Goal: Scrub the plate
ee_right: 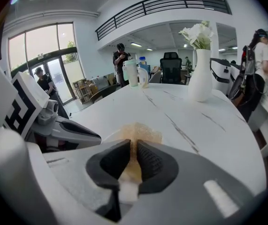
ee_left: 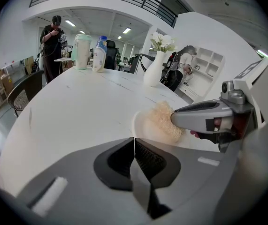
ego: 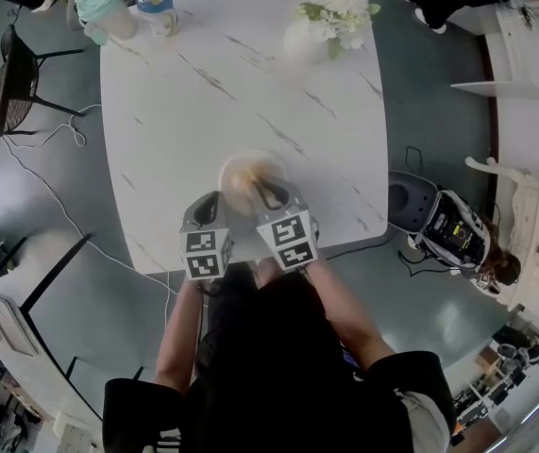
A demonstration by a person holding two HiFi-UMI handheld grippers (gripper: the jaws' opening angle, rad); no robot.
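I am holding the right gripper over the plate, and its jaws are clamping a beige fluffy scrubber. The scrubber is sticking out in front of the jaw tips and is resting on the plate's surface.

I am keeping the left gripper at the near left edge of the plate. Its jaws are standing almost together, with only a thin pale edge between them. This edge seems to be the rim of the plate, so I am taking it as pinched there.

The plate is lying flat on the white marble table, near the edge that is closest to me. On the far side of the table, well apart from the plate, a white vase with flowers, a pale green cup and a bottle with a blue cap are standing.
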